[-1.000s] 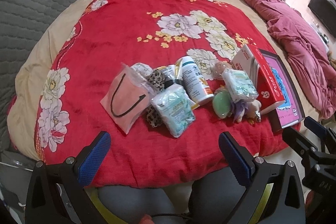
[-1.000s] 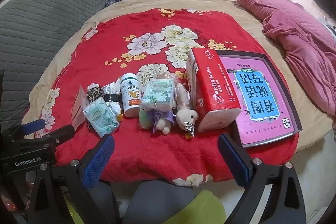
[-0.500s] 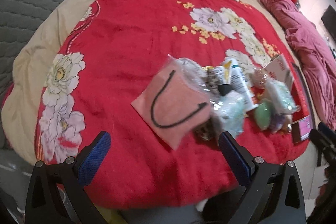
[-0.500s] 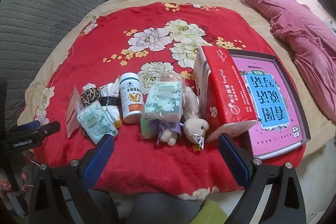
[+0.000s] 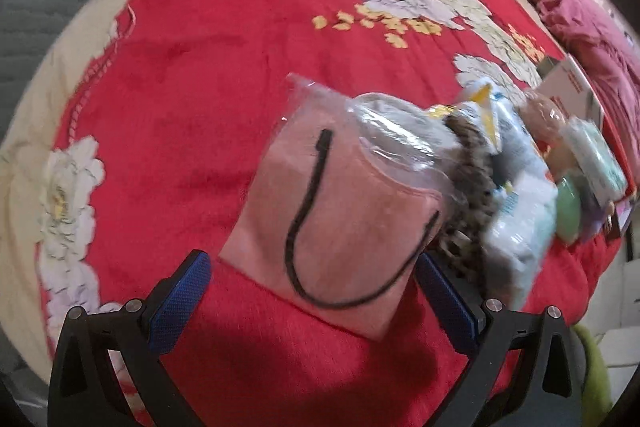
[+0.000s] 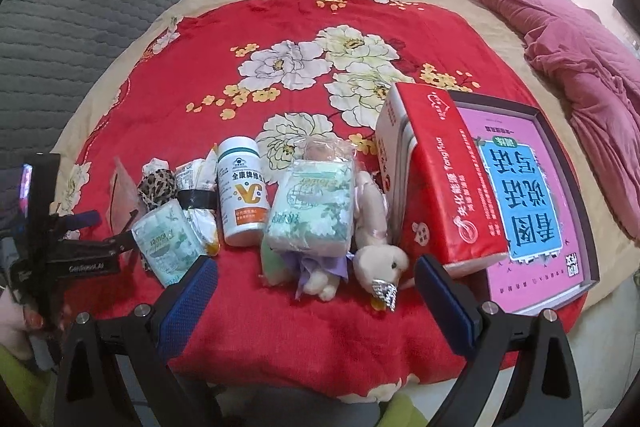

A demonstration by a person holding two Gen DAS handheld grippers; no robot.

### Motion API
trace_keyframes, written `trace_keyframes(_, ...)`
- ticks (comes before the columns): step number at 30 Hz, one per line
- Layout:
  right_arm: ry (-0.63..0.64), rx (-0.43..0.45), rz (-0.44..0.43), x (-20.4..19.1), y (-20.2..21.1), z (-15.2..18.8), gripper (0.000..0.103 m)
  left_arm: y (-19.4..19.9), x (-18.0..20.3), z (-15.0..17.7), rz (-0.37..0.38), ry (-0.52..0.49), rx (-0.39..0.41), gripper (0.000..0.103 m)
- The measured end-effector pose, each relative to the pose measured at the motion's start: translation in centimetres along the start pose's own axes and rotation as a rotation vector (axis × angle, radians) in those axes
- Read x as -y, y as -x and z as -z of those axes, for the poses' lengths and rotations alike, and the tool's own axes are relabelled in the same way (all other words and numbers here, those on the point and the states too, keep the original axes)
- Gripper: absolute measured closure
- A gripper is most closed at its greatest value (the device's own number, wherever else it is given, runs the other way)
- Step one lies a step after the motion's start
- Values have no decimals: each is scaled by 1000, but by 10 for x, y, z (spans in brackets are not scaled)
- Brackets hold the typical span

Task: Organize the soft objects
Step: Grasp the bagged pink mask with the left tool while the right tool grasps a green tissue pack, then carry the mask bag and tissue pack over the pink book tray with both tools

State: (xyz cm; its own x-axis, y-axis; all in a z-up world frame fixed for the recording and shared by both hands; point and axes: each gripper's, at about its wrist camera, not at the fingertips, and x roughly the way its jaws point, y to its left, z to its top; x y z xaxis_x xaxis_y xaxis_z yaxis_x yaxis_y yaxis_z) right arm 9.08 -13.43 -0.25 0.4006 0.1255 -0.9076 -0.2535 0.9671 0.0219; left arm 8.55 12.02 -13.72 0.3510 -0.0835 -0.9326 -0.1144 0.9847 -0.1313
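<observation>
A pink cloth in a clear plastic bag (image 5: 340,211) lies on the red floral blanket (image 5: 224,39), its near edge between the open fingers of my left gripper (image 5: 310,291). Beside it sit a leopard-print item (image 5: 468,179) and a tissue pack (image 5: 520,227). In the right wrist view a row of items runs across the blanket: tissue pack (image 6: 164,243), white bottle (image 6: 242,195), larger tissue pack (image 6: 312,211), plush toy (image 6: 376,247), red tissue box (image 6: 440,183). My right gripper (image 6: 316,291) hangs open just in front of the plush toy. The left gripper (image 6: 80,247) shows at the left.
A pink and blue book box (image 6: 532,199) lies at the right edge of the blanket. A pink quilt (image 6: 572,39) is bunched at the far right. A grey padded headboard (image 6: 80,7) lines the left side. A hand (image 6: 16,319) holds the left tool.
My left gripper has moved forward and down onto the bagged pink cloth, which now fills the view between its fingers. My right gripper has crept closer to the row of items.
</observation>
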Motion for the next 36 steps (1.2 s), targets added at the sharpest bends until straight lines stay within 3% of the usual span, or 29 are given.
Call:
trace_keyframes(4, -12, -19, 17, 0, -13, -11, 5, -13, -14, -2, 73, 48, 8, 5)
trace_keyframes(7, -14, -38, 48, -3, -28, -19, 8, -14, -19, -4, 85, 65, 24, 9)
trace_keyframes(11, 0, -60, 126, -5, -49, -25, 25, -15, -24, -13, 86, 87, 24, 17)
trace_keyframes(14, -18, -84, 106, -2, -60, -24, 37, -16, -28, -17, 108, 103, 31, 21)
trace_keyframes(15, -16, -85, 111, -2, -62, -23, 46, -17, -29, -18, 115, 109, 32, 22)
trace_keyframes(17, -19, -74, 92, -3, -62, -22, 61, -16, -31, -19, 121, 111, 40, 37)
trace_keyframes(18, -24, -69, 84, -2, -61, -21, 62, -16, -31, -21, 119, 110, 46, 45)
trace_keyframes(19, -26, -65, 82, -2, -60, -21, 64, -15, -34, -21, 124, 117, 46, 64)
trace_keyframes(21, -25, -53, 79, -2, -56, -21, 70, -16, -38, -22, 148, 139, 37, 64)
trace_keyframes(28, -48, -14, 37, 5, -36, -23, 72, -2, -37, -18, 190, 172, 38, 70)
trace_keyframes(36, -102, 22, -45, 23, -11, -19, 73, 53, -15, -5, 201, 163, 104, 70)
